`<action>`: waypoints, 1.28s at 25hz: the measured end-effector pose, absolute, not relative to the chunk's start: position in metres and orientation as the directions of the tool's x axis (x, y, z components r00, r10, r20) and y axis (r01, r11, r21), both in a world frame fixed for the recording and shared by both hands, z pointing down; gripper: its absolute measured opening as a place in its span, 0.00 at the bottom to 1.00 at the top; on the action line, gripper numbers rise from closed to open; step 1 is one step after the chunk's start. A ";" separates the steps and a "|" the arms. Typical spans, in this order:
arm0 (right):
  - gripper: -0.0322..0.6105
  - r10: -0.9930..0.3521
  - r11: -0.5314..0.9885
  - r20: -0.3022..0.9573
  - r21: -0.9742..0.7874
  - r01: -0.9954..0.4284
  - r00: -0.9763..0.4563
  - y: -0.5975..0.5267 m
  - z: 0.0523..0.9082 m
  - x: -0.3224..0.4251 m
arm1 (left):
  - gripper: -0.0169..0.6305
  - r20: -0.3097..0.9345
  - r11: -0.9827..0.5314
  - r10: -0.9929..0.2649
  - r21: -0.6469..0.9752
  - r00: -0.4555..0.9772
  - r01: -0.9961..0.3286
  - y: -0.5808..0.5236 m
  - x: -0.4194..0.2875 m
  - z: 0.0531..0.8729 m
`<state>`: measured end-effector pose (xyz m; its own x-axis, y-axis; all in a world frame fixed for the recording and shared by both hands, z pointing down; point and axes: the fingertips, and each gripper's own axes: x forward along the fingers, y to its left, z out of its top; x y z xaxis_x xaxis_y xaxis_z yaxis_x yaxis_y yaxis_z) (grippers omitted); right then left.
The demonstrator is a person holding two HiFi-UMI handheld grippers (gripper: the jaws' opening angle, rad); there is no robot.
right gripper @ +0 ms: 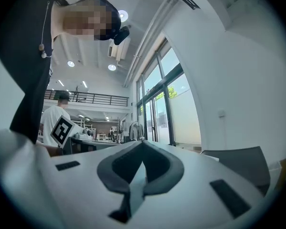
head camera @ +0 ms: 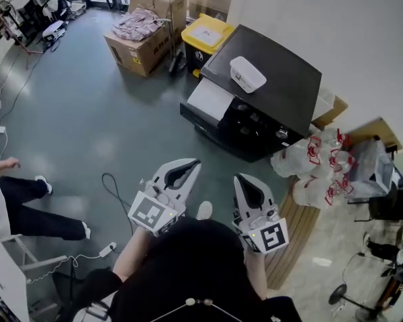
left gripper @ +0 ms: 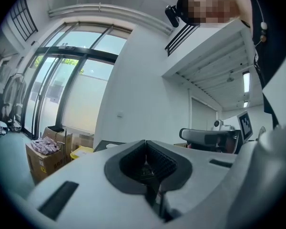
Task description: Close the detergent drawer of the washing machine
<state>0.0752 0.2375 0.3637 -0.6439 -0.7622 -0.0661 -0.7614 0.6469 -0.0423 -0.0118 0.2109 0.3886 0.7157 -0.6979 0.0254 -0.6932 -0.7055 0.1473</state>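
My left gripper (head camera: 190, 165) and right gripper (head camera: 241, 179) are pale grey wedge-shaped shells with black ribbed pads (left gripper: 159, 159). At 6 o'clock of each sits 1 white cube (head camera: 152, 214) with black square markers. I wear a black top (head camera: 188, 263).

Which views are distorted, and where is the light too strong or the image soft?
Head view: sharp, even light, little bending. Left gripper view: fisheye with black corners, windows washed out. Right gripper view: same fisheye, ceiling lamps glaring.
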 end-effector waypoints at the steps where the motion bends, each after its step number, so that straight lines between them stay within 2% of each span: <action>1: 0.05 -0.762 0.647 -0.068 -0.042 -0.761 -0.644 0.237 0.364 0.076 | 0.04 0.022 -0.709 -0.695 0.151 0.719 -0.689 0.211 -0.011 0.389; 14: 0.05 -0.737 0.675 -0.069 -0.017 -0.738 -0.672 0.234 0.370 0.072 | 0.04 -0.019 -0.776 -0.618 0.173 0.786 -0.607 0.200 -0.019 0.391; 22: 0.15 -0.731 0.682 -0.018 -0.006 -0.731 -0.682 0.226 0.379 0.052 | 0.04 -0.041 -0.782 -0.612 0.175 0.790 -0.598 0.187 -0.040 0.386; 23: 0.17 -0.731 0.682 -0.008 -0.002 -0.731 -0.682 0.226 0.381 0.050 | 0.06 -0.037 -0.790 -0.602 0.174 0.797 -0.588 0.188 -0.042 0.387; 25: 0.18 -0.735 0.678 0.006 0.007 -0.735 -0.678 0.227 0.384 0.044 | 0.19 -0.030 -0.807 -0.579 0.164 0.815 -0.568 0.190 -0.044 0.390; 32: 0.19 -0.759 0.651 0.037 0.030 -0.759 -0.650 0.223 0.393 0.033 | 0.19 -0.026 -0.832 -0.534 0.194 0.845 -0.520 0.183 -0.059 0.399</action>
<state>0.0325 0.2235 0.3929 -0.6495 -0.7594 0.0374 -0.7589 0.6506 0.0299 -0.0586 0.1826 0.3990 0.8453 -0.5337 -0.0257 -0.5195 -0.8322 0.1937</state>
